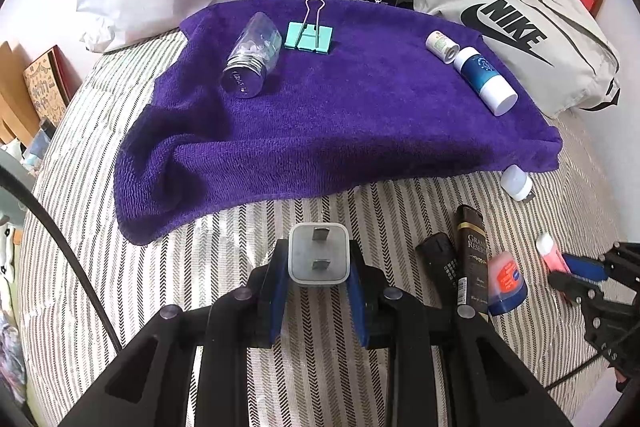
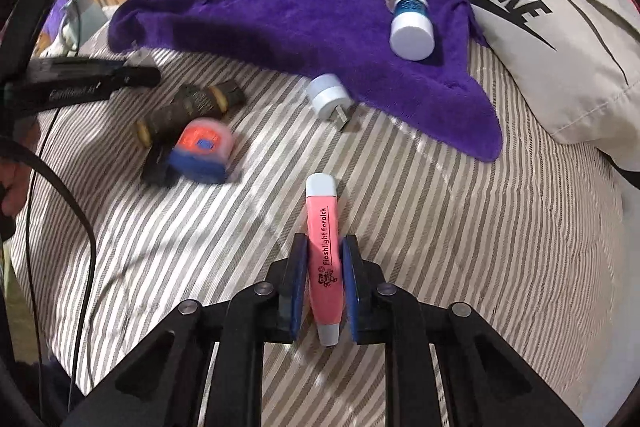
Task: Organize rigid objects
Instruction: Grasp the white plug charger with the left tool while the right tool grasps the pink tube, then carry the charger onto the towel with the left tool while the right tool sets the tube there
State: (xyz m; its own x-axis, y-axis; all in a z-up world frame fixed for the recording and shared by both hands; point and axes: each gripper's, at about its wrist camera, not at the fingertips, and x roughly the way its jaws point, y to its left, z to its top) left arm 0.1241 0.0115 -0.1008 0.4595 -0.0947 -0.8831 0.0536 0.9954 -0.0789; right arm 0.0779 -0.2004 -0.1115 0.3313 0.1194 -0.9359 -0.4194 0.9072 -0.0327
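Your left gripper (image 1: 319, 259) clamps a white plug (image 1: 319, 254) just short of the purple towel (image 1: 320, 115); your right gripper (image 2: 324, 267) pinches a pink pen (image 2: 325, 255) over the striped sheet, below that towel.

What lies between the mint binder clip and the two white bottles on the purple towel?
Only bare purple towel separates the binder clip from the bottles; the left wrist view shows it best.
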